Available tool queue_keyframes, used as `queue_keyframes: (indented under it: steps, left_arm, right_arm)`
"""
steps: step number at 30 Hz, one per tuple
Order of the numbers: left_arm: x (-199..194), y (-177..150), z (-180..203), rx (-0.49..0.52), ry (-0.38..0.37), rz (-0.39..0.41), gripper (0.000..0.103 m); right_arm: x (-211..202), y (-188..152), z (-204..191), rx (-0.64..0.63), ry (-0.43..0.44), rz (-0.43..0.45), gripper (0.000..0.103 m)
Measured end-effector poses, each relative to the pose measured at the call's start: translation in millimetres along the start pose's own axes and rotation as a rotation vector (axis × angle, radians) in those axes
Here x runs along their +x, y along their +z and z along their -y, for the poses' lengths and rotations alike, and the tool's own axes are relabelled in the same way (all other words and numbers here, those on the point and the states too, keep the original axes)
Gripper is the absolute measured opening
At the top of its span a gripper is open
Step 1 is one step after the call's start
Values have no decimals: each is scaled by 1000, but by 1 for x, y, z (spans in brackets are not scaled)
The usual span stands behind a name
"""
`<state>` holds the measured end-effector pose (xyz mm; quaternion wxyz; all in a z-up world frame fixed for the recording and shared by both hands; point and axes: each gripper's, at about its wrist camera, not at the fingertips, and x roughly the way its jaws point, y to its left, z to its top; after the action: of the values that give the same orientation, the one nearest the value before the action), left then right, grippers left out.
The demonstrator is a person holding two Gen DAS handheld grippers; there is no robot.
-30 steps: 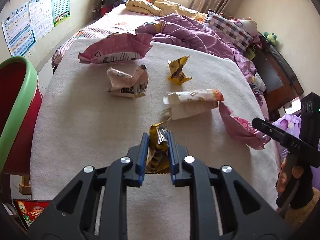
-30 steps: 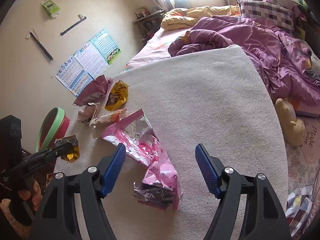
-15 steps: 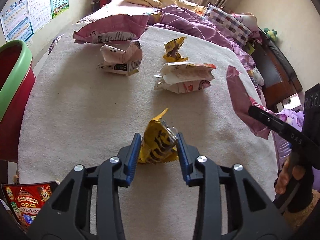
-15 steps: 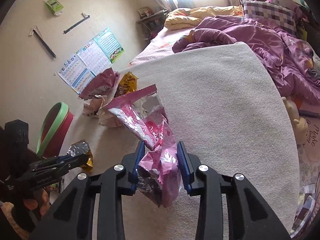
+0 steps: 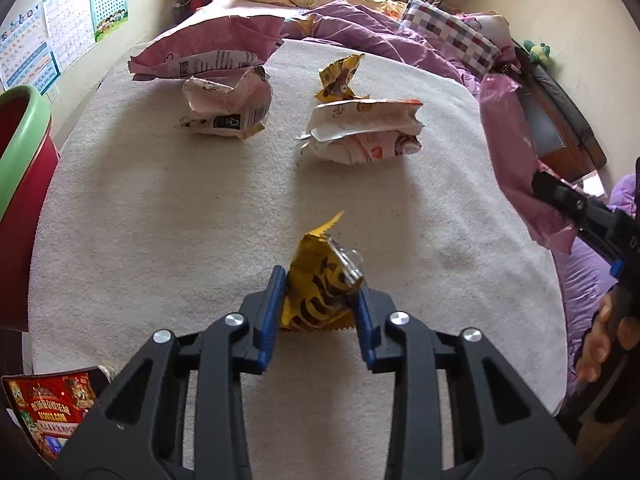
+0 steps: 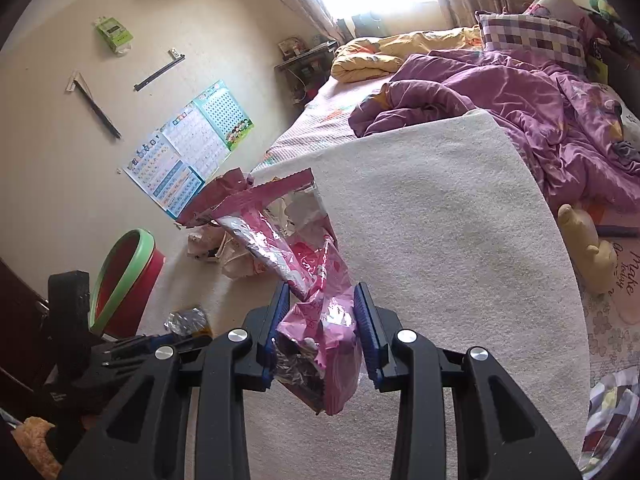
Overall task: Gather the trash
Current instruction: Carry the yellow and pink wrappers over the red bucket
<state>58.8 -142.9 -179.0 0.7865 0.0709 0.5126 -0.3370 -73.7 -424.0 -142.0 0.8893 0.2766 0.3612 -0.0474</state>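
Bin (image 5: 24, 152) sitting off left of both jaws, left gripper (image 5: 318, 312) nearer, pinching yellow wrapper (image 5: 316, 280); right gripper (image 6: 322, 328) clamping pink bag (image 6: 316, 280), dangling lengthwise.

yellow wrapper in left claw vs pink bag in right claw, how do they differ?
The yellow wrapper is small and crumpled, barely past the left claw. The pink bag is far longer, torn open, showing silver lining, hanging below the right claw. Both are clamped and lifted.
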Motion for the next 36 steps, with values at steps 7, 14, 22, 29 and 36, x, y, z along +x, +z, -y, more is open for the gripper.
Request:
queue_keyframes:
  steps: [7, 14, 22, 29, 36]
  left_arm:
    - [-37, 10, 2, 4, 17, 131, 20]
    - [-88, 22, -2, 22, 85, 282, 20]
    - [-120, 22, -34, -22, 153, 338, 20]
    - [-133, 12, -63, -57, 172, 348, 20]
    - [-143, 2, -92, -72, 182, 344, 20]
  right_arm:
    - [-14, 12, -19, -17, 29, 60, 33]
    - [-17, 23, -54, -72, 86, 84, 33]
    - [3, 20, -98, -132, 143, 48, 33]
    - [20, 12, -133, -162, 167, 20, 33]
    - [34, 2, -164, -174, 176, 0, 33]
